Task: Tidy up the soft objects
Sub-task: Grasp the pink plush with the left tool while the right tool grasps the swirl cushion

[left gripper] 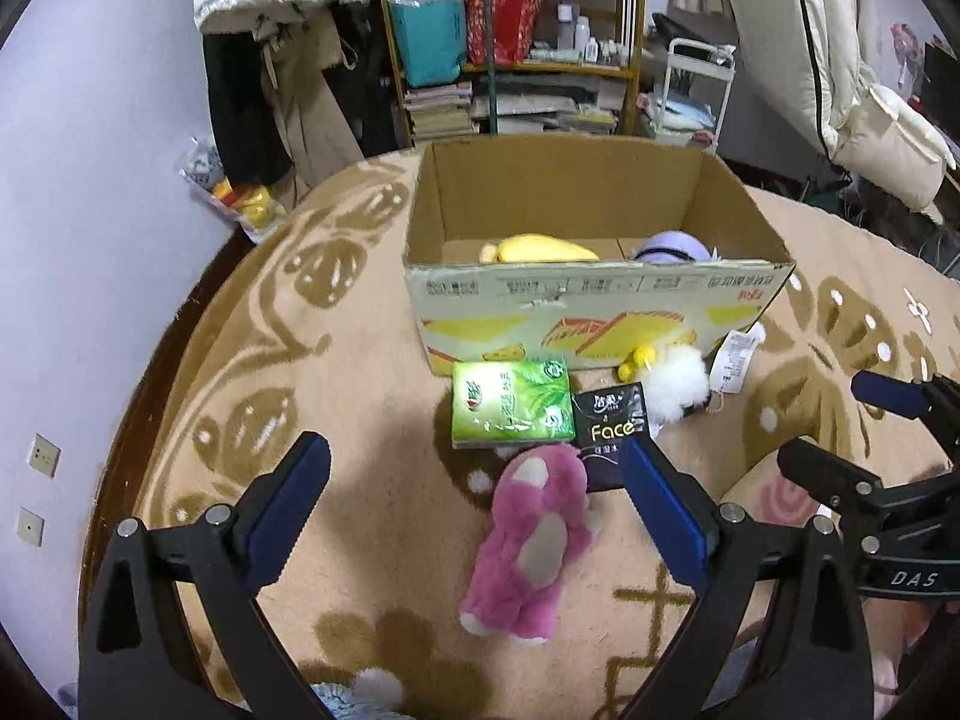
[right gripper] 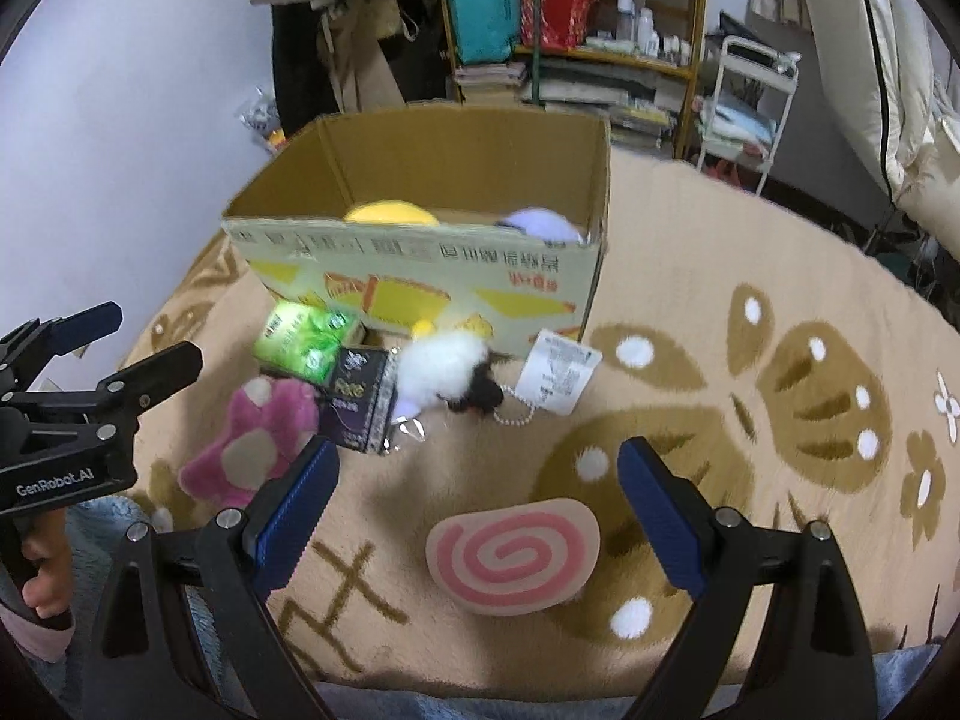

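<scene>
A pink plush bear (left gripper: 531, 546) lies on the beige blanket, between the wide-open fingers of my left gripper (left gripper: 474, 462); it also shows in the right wrist view (right gripper: 252, 444). An open cardboard box (left gripper: 600, 294) holds a yellow plush (left gripper: 540, 249) and a purple plush (left gripper: 672, 247). In front of the box lie a green tissue pack (left gripper: 510, 402), a black Face tissue pack (left gripper: 612, 426) and a white fluffy plush (left gripper: 675, 384) with a tag. My right gripper (right gripper: 480, 468) is open and empty above a pink swirl cushion (right gripper: 513, 552).
The blanket (right gripper: 780, 276) covers a round table near a lilac wall (left gripper: 90, 210). Cluttered shelves (left gripper: 510, 42), hanging coats (left gripper: 270, 60) and a white rack (right gripper: 750, 102) stand behind. A bag of toys (left gripper: 240, 198) lies beyond the table's left edge.
</scene>
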Available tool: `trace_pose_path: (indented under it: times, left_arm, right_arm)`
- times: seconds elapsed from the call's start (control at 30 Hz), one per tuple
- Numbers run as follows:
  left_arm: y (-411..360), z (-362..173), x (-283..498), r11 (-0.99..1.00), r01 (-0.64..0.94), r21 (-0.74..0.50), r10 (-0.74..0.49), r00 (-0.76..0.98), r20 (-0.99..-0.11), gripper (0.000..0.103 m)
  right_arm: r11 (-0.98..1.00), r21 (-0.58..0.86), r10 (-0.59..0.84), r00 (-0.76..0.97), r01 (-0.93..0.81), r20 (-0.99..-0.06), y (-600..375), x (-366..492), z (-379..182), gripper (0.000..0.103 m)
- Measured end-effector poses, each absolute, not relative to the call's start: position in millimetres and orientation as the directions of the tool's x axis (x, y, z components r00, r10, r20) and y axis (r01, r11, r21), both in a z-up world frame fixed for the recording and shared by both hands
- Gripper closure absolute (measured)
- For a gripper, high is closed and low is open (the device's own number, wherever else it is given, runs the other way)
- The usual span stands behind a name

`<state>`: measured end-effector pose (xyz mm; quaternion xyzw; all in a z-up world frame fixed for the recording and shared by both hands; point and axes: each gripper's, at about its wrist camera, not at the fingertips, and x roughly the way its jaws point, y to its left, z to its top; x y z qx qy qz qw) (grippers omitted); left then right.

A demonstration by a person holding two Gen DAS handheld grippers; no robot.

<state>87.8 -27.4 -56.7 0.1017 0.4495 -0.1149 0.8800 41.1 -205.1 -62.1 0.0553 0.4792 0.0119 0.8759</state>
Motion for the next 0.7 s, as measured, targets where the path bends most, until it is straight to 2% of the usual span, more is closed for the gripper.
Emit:
trace_pose_path:
  times: [0.4,0.7]
  left_arm:
    - [-38,-105,111,0.948,0.315,0.05,-0.087,0.407,-0.909,0.007]
    - [-43,-132,120,0.943,0.326,0.07,-0.038,0.313,-0.949,0.007]
  right_arm:
    - [0.987,0.133,0.096,0.318,0.094,-0.943,-215,64,-114,0.005]
    - [0.983,0.152,0.127,0.211,0.103,-0.969,-214,70,-137,0.005]
